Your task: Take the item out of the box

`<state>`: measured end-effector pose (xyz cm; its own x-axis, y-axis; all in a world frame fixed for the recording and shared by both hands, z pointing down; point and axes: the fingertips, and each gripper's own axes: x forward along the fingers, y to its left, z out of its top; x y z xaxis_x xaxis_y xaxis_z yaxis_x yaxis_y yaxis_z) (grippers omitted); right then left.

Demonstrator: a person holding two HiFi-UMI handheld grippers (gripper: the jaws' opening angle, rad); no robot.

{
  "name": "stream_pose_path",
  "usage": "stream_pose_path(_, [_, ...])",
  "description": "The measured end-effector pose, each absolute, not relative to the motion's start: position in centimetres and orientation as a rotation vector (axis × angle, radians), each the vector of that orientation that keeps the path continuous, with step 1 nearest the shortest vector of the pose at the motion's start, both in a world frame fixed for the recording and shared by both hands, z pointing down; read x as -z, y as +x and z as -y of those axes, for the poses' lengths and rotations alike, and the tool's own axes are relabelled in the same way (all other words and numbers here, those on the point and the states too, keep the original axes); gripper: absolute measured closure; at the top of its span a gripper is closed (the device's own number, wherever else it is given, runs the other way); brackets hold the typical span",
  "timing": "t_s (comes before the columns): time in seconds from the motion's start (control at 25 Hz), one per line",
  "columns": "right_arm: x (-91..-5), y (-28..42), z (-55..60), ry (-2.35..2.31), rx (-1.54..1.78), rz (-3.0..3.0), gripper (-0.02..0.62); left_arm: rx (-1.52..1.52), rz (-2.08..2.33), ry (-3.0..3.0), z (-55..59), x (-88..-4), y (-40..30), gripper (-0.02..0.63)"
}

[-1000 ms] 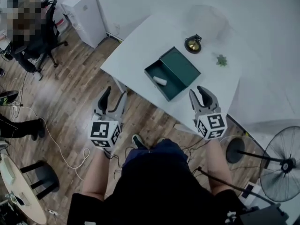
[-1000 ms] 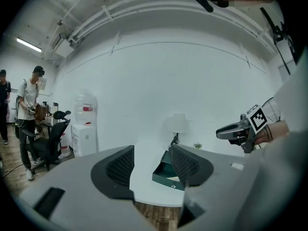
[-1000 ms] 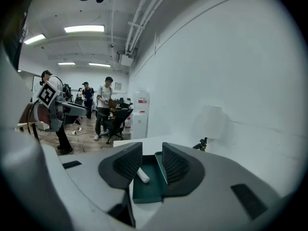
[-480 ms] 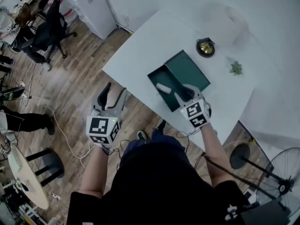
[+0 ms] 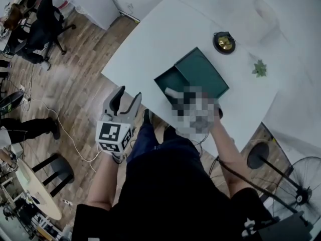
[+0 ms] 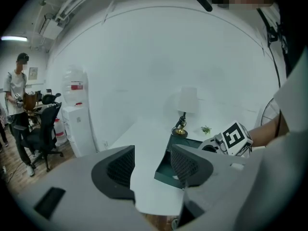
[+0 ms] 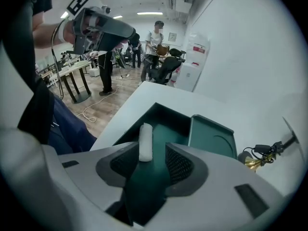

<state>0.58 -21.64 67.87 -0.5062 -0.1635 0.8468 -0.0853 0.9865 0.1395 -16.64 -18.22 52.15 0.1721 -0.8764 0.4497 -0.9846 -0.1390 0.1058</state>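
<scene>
A dark green box [image 5: 171, 78] lies open on the white table [image 5: 165, 34], its lid [image 5: 203, 74] flat beside it. A white cylindrical item [image 7: 145, 141] lies in the box's tray [image 7: 168, 115]. My right gripper [image 7: 148, 162] reaches into the tray. Its jaws are opening, with the item's near end between them, close to the left pad and not pressed. In the head view a blurred patch covers this gripper. My left gripper [image 5: 127, 95] hangs open and empty over the floor, left of the table's front edge.
A brass-based desk lamp [image 5: 224, 41] and a small green plant [image 5: 260, 68] stand behind the box. Under the table's right side are a fan [image 5: 301, 185] and a round stand base [image 5: 258, 156]. Office chairs [image 5: 42, 21] and people stand at the far left.
My right gripper has moved forward from the table's front edge into the open box, up to the white item. The left gripper has stayed about where it was.
</scene>
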Motion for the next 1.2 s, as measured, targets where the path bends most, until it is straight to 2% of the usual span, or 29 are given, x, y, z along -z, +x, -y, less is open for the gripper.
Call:
stream_pose_path(0.56, [-75.4,0.0,22.2,0.146,0.12,1.806,0.424,-0.528,1.45,2.207,23.4,-58.4,-18.0,0.396])
stream_pose_path(0.84, [-75.7,-0.2,21.8,0.15,0.126,1.768,0.463,-0.519,1.44,2.212,22.3,-57.7,-18.0,0.428])
stream_pose_path(1.2, [-70.4,0.6,22.7,0.342,0.05,1.876,0.468,-0.493,1.426,2.267,21.4,-55.1,-16.4,0.431])
